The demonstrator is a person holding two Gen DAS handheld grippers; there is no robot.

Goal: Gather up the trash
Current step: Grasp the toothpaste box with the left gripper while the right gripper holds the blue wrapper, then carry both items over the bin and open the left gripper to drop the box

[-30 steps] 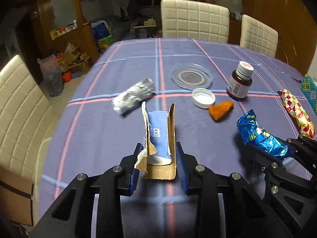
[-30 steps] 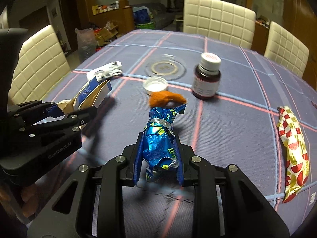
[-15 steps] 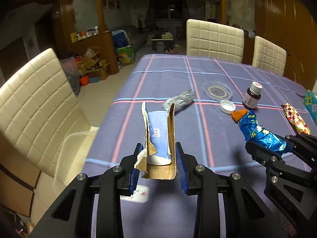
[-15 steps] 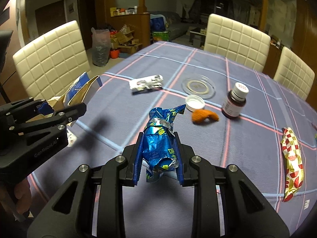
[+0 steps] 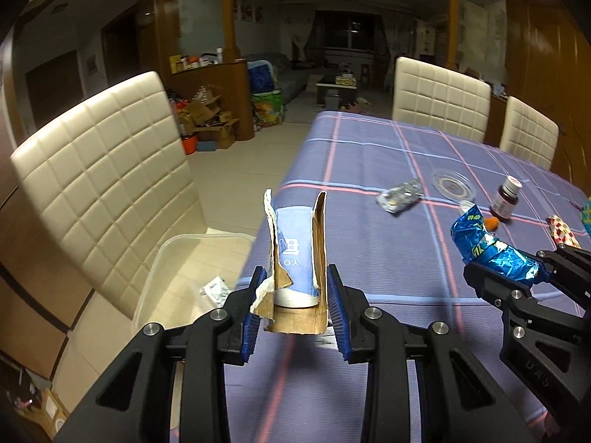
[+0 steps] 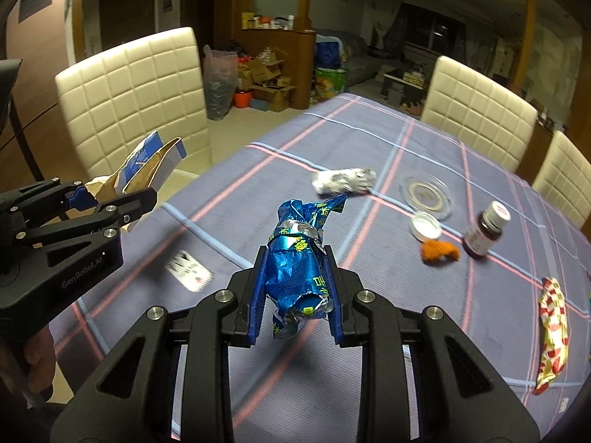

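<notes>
My left gripper (image 5: 295,306) is shut on a torn blue-and-brown cardboard box (image 5: 297,251) and holds it in the air near the table's left edge; it also shows in the right wrist view (image 6: 147,166). My right gripper (image 6: 295,295) is shut on a crumpled blue foil wrapper (image 6: 299,258), raised above the table; it also shows in the left wrist view (image 5: 491,251). A clear plastic bin (image 5: 177,277) with a white scrap inside sits on the chair seat at the left, below the box.
On the purple checked tablecloth (image 6: 369,147) lie a silver foil wrapper (image 6: 343,181), a glass coaster (image 6: 426,195), a white lid (image 6: 426,225), an orange scrap (image 6: 439,251), a brown bottle (image 6: 485,232), a red-yellow wrapper (image 6: 552,332) and a white card (image 6: 188,271). Cream chairs (image 5: 99,177) surround the table.
Both grippers have lifted and pulled back toward the table's left edge with their loads. The chair and the clear bin have come into the left wrist view.
</notes>
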